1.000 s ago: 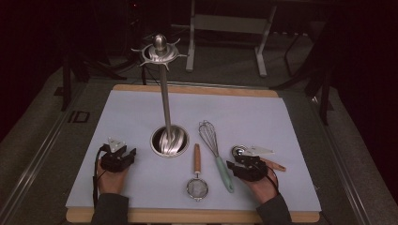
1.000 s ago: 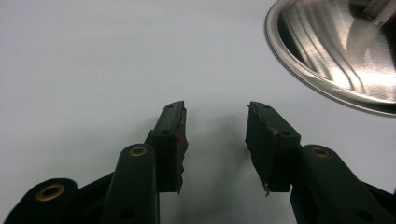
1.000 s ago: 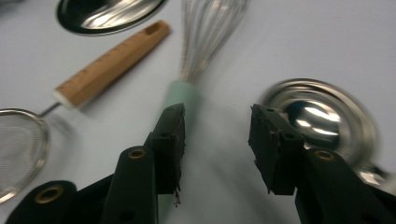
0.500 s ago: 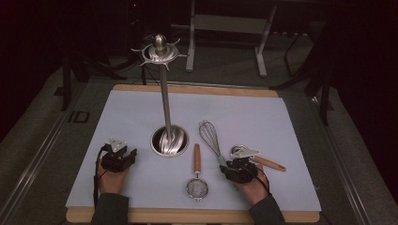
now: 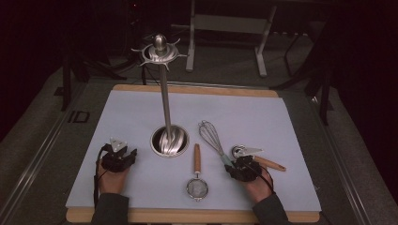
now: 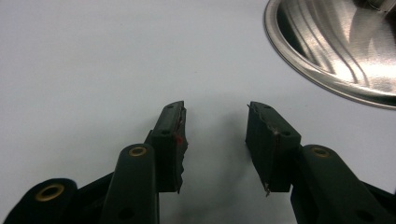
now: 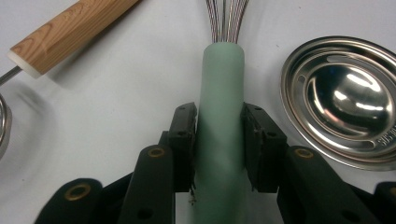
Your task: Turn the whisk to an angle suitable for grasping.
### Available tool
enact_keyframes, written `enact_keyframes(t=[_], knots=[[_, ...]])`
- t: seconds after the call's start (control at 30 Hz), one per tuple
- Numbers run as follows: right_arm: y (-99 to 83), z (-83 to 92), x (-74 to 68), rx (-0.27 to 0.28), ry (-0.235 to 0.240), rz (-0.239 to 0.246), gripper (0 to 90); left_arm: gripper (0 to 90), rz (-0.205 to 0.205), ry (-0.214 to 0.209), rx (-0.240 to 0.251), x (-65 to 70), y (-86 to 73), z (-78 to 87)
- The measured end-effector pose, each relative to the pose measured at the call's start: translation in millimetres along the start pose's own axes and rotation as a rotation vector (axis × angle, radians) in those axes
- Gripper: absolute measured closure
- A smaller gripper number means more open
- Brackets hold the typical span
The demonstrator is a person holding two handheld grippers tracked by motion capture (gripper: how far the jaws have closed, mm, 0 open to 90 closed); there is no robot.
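A wire whisk (image 5: 212, 137) with a pale green handle (image 7: 220, 79) lies on the light mat, right of centre. My right gripper (image 5: 236, 165) sits low over that handle. In the right gripper view my right gripper (image 7: 218, 121) has a pad touching each side of the handle; its jaws have just been closing on it. My left gripper (image 5: 127, 153) rests on the mat at the left. It stands open (image 6: 215, 121) with bare mat between its fingers, and the steel base of the utensil stand (image 6: 341, 46) is ahead to its right.
A tall steel utensil stand (image 5: 164, 89) with hooks on top rises from a round base (image 5: 170, 140) at mid-mat. A small strainer (image 5: 197, 188) with a wooden handle (image 7: 70, 30) lies left of the whisk. A steel spoon bowl (image 7: 345, 100) lies on the whisk's right.
My right hand has shifted left, from over the spoon to the whisk's green handle, and its jaws have narrowed around it. The left hand has not moved.
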State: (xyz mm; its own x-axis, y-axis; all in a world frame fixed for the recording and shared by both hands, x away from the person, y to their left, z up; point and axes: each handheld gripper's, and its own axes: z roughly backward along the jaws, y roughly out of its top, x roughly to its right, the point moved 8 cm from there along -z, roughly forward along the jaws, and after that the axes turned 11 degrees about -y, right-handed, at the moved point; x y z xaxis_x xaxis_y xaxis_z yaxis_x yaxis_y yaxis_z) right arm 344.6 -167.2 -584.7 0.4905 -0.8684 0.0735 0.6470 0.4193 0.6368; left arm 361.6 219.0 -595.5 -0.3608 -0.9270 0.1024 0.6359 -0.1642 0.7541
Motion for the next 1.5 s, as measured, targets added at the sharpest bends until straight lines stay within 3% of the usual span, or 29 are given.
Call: enact_keyframes(t=[0.4,0.67,0.83,1.1,1.3,1.5], knots=[[-7.5,6.6,8.8,-0.017,-0.003,0.026,67.8,57.8,0.001,-0.002,0.0,-0.1,0.0,0.0],[-22.5,19.1,17.9,-0.033,0.063,0.047,67.7,57.6,-0.001,-0.001,0.0,0.2,-0.1,0.0],[-34.3,29.1,23.7,-0.04,0.087,0.117,67.7,57.6,-0.003,0.0,-0.001,0.3,-0.1,0.0],[-47.2,38.9,35.6,-0.04,0.111,0.157,67.1,57.5,-0.006,0.002,-0.003,0.3,-0.1,0.0],[-55.3,44.4,50.8,-0.044,0.084,0.135,59.1,57.4,-0.006,0.002,-0.003,0.3,-0.1,0.0],[-63.2,50.4,64.6,-0.065,0.057,0.145,57.3,57.2,-0.007,0.005,-0.004,0.3,-0.1,0.0]])
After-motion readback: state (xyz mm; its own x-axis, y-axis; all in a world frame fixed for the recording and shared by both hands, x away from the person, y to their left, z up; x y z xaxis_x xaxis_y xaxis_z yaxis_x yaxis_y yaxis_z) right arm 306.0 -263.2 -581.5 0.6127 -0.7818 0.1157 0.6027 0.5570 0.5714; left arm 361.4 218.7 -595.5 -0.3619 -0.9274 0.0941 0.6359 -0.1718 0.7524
